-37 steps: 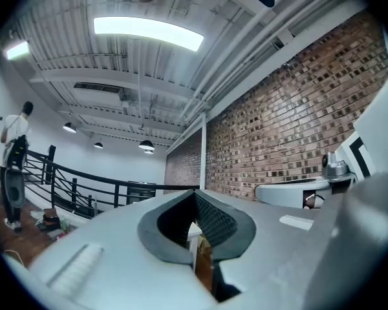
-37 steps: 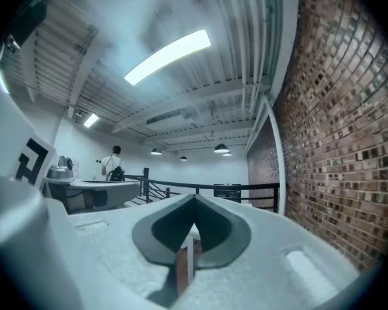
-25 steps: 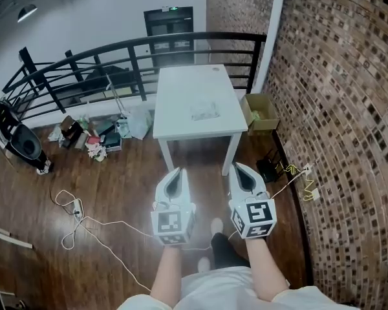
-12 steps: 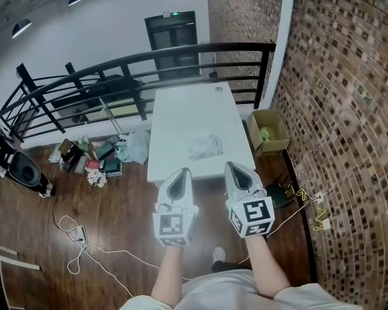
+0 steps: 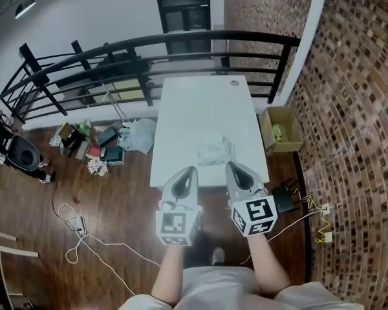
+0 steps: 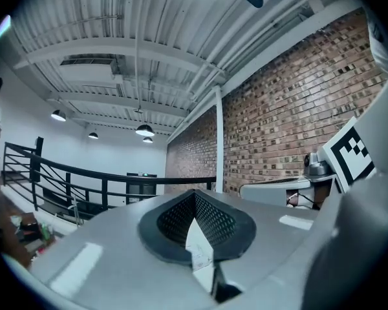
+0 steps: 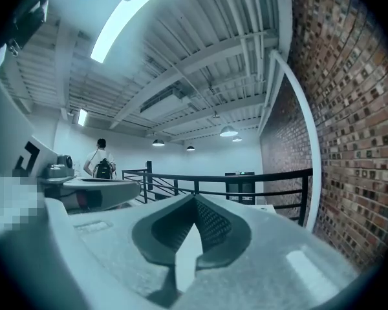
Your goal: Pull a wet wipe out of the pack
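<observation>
The wet wipe pack [image 5: 215,152], clear and crinkled, lies on the white table [image 5: 194,105] close to its near edge. Both grippers are held side by side, pointing level toward the table. My left gripper [image 5: 191,170] has its tip at the near edge, just left of the pack, jaws shut and empty. The tip of my right gripper [image 5: 231,165] is over the near edge just right of the pack, also shut with nothing held. In the left gripper view the closed jaws [image 6: 195,192] fill the lower frame; the right gripper view shows the same [image 7: 195,199].
A black railing [image 5: 149,50] runs behind the table. The brick wall [image 5: 355,141] stands on the right, with an open cardboard box [image 5: 281,129] at its foot. Bags and clutter [image 5: 97,144] and a white cable [image 5: 84,231] lie on the wooden floor to the left. A person [image 7: 102,161] stands far off.
I have walked up to the table: it has come much nearer, and both shut grippers have moved forward from over the floor to its near edge beside the pack.
</observation>
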Demonstrator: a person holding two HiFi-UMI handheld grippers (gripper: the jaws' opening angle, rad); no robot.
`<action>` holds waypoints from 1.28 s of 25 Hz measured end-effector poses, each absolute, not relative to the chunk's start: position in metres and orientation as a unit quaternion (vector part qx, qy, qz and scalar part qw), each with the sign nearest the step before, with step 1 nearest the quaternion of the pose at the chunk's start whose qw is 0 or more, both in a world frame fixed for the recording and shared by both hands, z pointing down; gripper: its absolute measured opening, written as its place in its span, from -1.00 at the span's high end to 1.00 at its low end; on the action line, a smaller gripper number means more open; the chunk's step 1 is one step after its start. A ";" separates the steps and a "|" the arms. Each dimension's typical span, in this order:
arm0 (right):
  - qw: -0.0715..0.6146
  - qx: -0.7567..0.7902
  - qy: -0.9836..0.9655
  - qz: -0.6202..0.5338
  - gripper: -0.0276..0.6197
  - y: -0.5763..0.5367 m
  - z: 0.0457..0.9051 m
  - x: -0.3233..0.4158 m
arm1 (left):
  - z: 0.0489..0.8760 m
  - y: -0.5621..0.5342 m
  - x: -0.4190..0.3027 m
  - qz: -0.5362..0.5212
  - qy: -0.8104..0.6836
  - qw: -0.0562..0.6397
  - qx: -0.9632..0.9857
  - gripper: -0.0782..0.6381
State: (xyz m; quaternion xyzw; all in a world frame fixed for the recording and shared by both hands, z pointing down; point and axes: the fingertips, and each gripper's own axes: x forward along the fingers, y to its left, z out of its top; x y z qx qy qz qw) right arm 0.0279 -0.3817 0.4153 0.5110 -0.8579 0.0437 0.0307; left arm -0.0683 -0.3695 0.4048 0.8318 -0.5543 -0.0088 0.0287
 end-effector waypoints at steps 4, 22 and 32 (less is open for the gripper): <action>0.044 0.515 -0.855 0.049 0.95 -0.437 0.426 0.018 | 0.414 -0.427 -0.081 -0.005 -0.538 0.034 0.842 0.74; 0.030 0.582 -0.812 0.043 0.94 -0.598 0.424 0.047 | 0.431 -0.614 -0.117 0.003 -0.504 0.034 0.863 0.74; 0.026 0.544 -0.838 0.033 0.94 -0.647 0.424 0.039 | 0.437 -0.662 -0.091 -0.012 -0.514 0.060 0.856 0.74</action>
